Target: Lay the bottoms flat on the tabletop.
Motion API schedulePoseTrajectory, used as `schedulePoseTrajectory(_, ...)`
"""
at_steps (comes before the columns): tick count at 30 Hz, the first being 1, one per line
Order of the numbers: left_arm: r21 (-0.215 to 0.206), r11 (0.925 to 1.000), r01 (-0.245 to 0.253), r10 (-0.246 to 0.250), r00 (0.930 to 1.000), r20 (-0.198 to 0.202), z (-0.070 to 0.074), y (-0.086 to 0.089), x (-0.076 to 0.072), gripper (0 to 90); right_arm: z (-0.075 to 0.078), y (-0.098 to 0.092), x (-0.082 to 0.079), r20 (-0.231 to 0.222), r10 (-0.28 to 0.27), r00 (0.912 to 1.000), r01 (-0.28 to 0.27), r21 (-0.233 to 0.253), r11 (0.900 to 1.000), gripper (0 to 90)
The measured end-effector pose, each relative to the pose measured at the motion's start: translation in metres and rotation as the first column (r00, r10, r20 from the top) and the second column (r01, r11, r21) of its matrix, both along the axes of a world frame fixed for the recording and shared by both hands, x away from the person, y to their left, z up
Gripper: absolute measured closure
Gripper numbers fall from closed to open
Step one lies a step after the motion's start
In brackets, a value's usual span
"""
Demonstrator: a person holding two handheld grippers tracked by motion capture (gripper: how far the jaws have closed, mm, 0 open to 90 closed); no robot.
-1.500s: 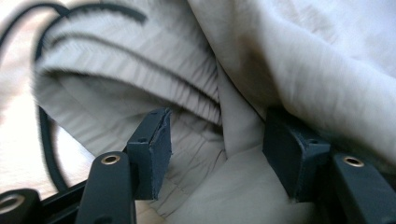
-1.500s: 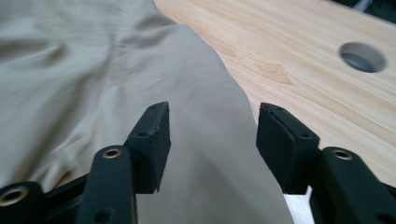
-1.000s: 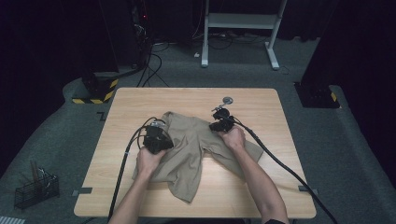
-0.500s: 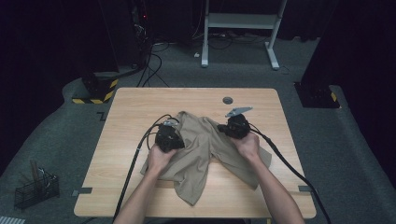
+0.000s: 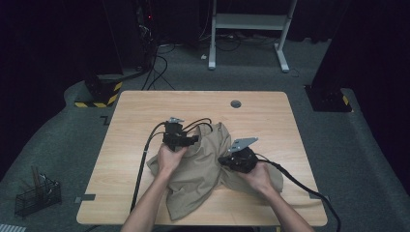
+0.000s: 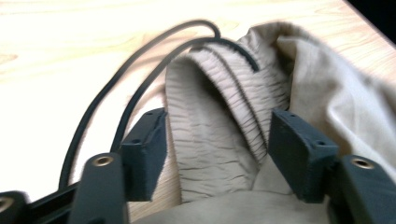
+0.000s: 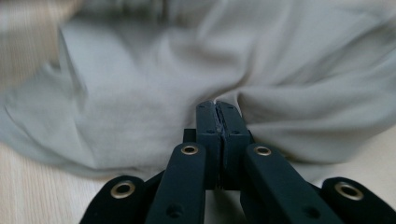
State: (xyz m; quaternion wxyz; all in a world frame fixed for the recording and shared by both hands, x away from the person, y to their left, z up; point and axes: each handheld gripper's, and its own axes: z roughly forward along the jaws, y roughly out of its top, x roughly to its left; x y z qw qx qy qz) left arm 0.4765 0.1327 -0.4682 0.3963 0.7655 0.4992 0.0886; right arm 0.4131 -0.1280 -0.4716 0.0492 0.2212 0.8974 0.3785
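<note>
The left gripper [image 6: 212, 154] has its jaws spread around the ribbed hem of the tan shirt [image 5: 208, 164]; the right gripper [image 7: 219, 123] pinches a fold of it on the desk [image 5: 145, 111].

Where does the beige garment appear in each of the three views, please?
High view: the beige garment lies crumpled on the near middle of the wooden table, between the two hands.
Left gripper view: its ribbed band rises between the open jaws of the left gripper.
Right gripper view: it spreads across the upper part, and the right gripper is shut on a fold.
Shared landmark: the light wooden table.
</note>
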Motion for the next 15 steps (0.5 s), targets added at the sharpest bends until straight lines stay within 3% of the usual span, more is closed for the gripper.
schedulePoseTrajectory(3,0.070,0.9970,0.035,-0.032,0.9984,-0.046,-0.005,-0.020,0.005,31.2,-0.006,-0.003,0.004,-0.013,-0.020,0.9997,0.021,0.030,0.999,71.3)
schedulePoseTrajectory(4,0.079,0.9965,0.025,-0.020,0.9978,-0.063,-0.008,-0.025,0.008,32.0,-0.001,-0.007,0.004,0.005,-0.047,0.9989,0.047,0.054,0.997,66.7)
schedulePoseTrajectory(6,0.060,0.9982,0.010,-0.004,0.9951,-0.099,-0.016,-0.026,0.014,33.8,0.010,-0.020,0.010,0.043,-0.104,0.9937,0.099,0.108,0.989,62.8)
schedulePoseTrajectory(9,0.041,0.9991,0.000,0.006,0.9908,-0.135,-0.023,-0.028,0.019,36.7,0.023,-0.044,0.025,0.063,-0.245,0.9676,0.231,0.172,0.958,59.2)
schedulePoseTrajectory(11,0.053,0.9986,0.008,0.000,0.9902,-0.140,-0.025,-0.031,0.020,37.9,0.020,-0.051,0.043,0.047,-0.343,0.9382,0.334,0.137,0.933,54.8)
schedulePoseTrajectory(13,0.057,0.9982,0.018,-0.010,0.9890,-0.147,-0.024,-0.034,0.022,39.0,0.008,-0.050,0.059,0.009,-0.380,0.9251,0.378,0.088,0.922,50.7)
schedulePoseTrajectory(15,0.064,0.9972,0.038,-0.027,0.9872,-0.157,-0.025,-0.038,0.024,42.5,-0.009,-0.046,0.073,-0.044,-0.390,0.9196,0.392,0.058,0.918,48.1)
